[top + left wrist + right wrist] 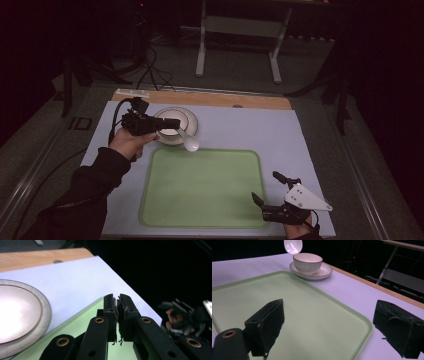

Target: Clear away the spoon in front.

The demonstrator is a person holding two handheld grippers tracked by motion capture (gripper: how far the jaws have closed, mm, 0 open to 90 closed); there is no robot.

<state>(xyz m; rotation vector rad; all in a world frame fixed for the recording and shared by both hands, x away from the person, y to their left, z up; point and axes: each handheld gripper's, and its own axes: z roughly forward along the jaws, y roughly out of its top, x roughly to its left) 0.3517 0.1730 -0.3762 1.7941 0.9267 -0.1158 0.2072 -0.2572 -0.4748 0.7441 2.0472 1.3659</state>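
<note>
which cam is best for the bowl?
Right gripper view: the bowl shows whole, seated on its saucer. High view has the left claw partly covering it. Left gripper view catches just an overexposed rim.

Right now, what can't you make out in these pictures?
- Spoon handle: high view, hidden by the left gripper; right gripper view's top edge cuts it off.
- Bowl contents: glare in the left gripper view, rim in the right gripper view.
- Small white thing on the table's far edge: too small.

L hand-held gripper (172,123) jaws clamped together; R hand-held gripper (270,190) jaws spread wide.
</note>
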